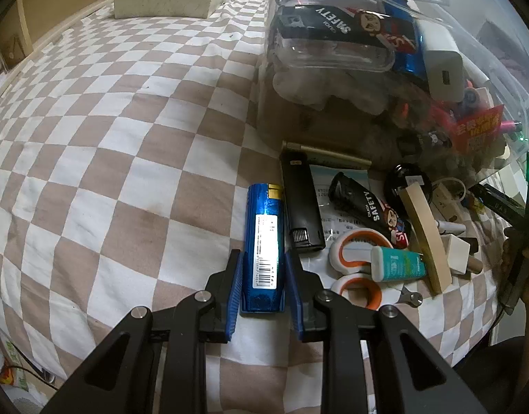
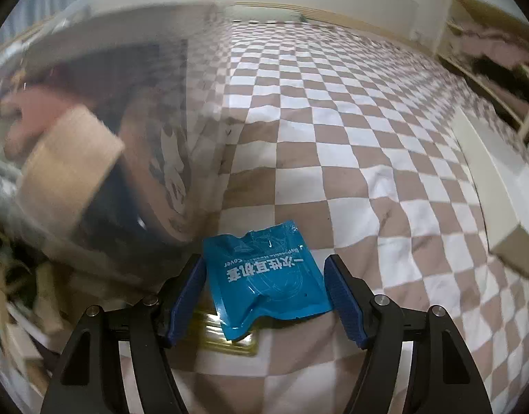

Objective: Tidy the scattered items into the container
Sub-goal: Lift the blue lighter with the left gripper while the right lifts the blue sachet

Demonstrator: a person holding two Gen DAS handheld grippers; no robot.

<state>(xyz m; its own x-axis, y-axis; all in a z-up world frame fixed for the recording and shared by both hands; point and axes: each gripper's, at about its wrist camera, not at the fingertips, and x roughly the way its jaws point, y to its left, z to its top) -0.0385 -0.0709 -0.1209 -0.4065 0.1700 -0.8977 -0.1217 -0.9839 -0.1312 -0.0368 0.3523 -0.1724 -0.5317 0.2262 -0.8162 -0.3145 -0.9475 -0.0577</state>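
L gripper (image 1: 263, 269) clamped on blue battery (image 1: 264, 241), clear container (image 1: 368, 79) ahead-right of it. R gripper (image 2: 264, 296) stood wide, blue sachet (image 2: 267, 279) lying loose btwn its fingers, container just left

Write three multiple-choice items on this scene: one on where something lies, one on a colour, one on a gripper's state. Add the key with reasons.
1. Where does the black lighter lie?
A. inside the clear container
B. on the checked cloth, right of the blue cylinder
C. in the white box

2. What colour are the scissors' handle rings?
A. orange and white
B. green
C. black

3. How does the right gripper stand?
A. shut on a wooden block
B. open, pads apart either side of the blue packet
C. out of view

Key: B, it rests beside the blue cylinder; A, orange rims on white; B, gaps show beside the blue packet.
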